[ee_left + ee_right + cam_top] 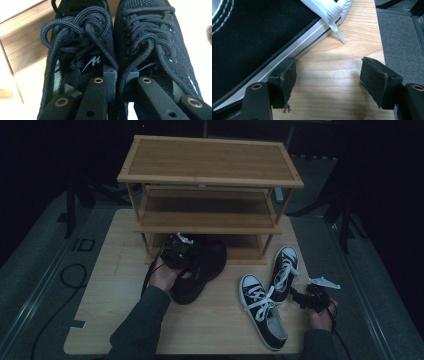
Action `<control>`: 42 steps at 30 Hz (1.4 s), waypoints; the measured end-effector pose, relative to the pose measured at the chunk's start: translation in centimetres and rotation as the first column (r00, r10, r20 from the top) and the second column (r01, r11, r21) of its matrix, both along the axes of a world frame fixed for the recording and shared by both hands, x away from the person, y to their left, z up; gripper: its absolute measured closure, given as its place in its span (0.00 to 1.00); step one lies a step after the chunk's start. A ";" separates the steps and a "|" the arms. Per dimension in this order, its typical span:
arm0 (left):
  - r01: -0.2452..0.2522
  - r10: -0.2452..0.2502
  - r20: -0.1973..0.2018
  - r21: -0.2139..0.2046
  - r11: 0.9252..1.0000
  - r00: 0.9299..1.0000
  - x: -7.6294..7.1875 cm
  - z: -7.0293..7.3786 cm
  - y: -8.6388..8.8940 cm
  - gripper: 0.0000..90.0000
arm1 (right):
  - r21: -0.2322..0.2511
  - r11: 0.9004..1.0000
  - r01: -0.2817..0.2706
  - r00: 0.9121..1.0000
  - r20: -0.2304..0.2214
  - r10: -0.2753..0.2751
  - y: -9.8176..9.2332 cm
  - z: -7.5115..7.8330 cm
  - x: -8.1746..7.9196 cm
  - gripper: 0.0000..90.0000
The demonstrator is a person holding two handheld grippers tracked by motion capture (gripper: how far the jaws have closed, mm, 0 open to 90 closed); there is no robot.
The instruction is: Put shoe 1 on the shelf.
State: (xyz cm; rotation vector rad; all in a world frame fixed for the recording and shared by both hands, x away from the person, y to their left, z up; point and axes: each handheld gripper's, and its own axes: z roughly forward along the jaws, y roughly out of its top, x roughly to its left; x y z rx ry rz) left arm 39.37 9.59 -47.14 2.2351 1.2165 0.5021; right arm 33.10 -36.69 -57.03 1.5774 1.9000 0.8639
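A pair of black mesh lace-up shoes [202, 270] sits side by side at the foot of the wooden shoe rack [210, 160], toes towards its lowest shelf. My left gripper [177, 252] comes in from behind the heels. In the left gripper view its jaws [119, 77] are pinched on the two inner walls, between the left shoe [75, 45] and the right shoe [155, 42]. My right gripper [296, 296] rests low at the table's right side, open [332, 82] over bare wood. Its left pad [287, 77] lies against the white sole of a black canvas sneaker [249, 37].
Two black-and-white canvas sneakers [262, 312] [284, 267] lie angled apart on the light wooden table [115, 320], with white laces [329, 12] trailing. The three-tier rack's shelves hold nothing. Grey floor and a cable [72, 275] surround the table.
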 end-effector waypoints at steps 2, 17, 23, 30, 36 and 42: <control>-0.006 0.006 0.001 0.002 1.000 1.000 0.2 0.0 -0.1 0.94 | 0.000 1.000 0.000 1.000 0.000 0.000 0.0 0.0 0.0 0.32; -0.062 0.061 0.037 0.023 0.998 0.997 1.2 -0.4 -1.3 0.94 | 0.000 1.000 0.000 1.000 0.000 0.000 0.0 0.0 0.0 0.32; -0.096 0.095 0.046 0.014 0.995 0.994 1.6 -0.5 -1.5 0.93 | 0.000 1.000 0.000 1.000 0.000 0.000 0.0 0.0 0.0 0.32; -0.149 0.149 0.048 -0.004 0.989 0.988 2.2 -0.7 -1.6 0.93 | 0.000 1.000 0.000 1.000 0.000 0.000 0.0 0.0 0.0 0.32; -0.175 0.175 0.055 -0.009 0.984 0.983 2.4 -0.8 -1.9 0.93 | 0.000 1.000 0.000 1.000 0.000 0.000 0.0 0.0 0.0 0.32; -0.194 0.195 0.057 -0.021 0.981 0.979 2.6 -0.7 -2.1 0.93 | 0.000 1.000 -0.001 1.000 0.000 0.001 0.0 0.0 0.0 0.32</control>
